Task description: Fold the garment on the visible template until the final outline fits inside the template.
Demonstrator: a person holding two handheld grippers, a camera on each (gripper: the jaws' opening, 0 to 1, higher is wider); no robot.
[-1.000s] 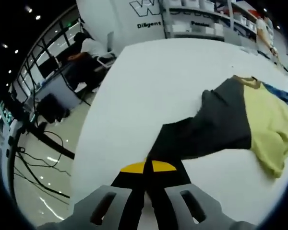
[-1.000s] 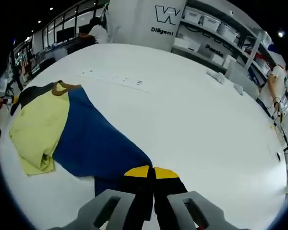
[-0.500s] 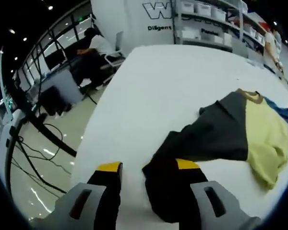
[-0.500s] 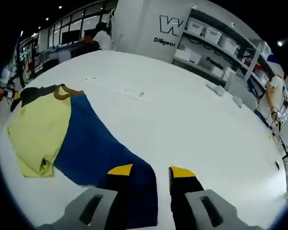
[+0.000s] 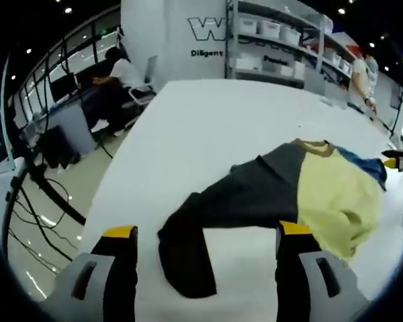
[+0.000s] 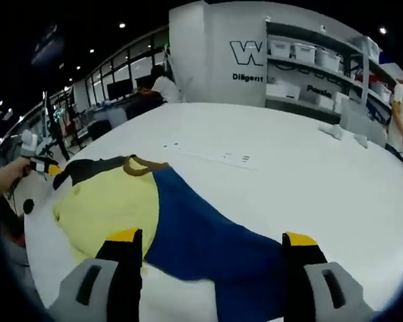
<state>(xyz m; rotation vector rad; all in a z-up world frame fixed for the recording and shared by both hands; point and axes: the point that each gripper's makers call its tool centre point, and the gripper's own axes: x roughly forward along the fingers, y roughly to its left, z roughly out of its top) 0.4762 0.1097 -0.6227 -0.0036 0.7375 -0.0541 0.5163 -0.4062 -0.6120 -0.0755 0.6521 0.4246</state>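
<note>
Left gripper (image 5: 205, 235): jaws spread wide, holding nothing, poised above the end of the dark grey sleeve (image 5: 188, 251), near the bench (image 5: 208, 121) edge that faces the floor.

Right gripper (image 6: 211, 238): also wide and empty, over the blue sleeve (image 6: 215, 241).

The garment (image 5: 302, 194) lies spread across the white bench, yellow body in the middle, collar pointing away from the person. Template outline not discernible here, possibly the faint marks beyond the collar.

Next fold, as I judge it: grip each sleeve close to its end, lift low, carry inward over the yellow panel evenly, avoid dragging the body.
</note>
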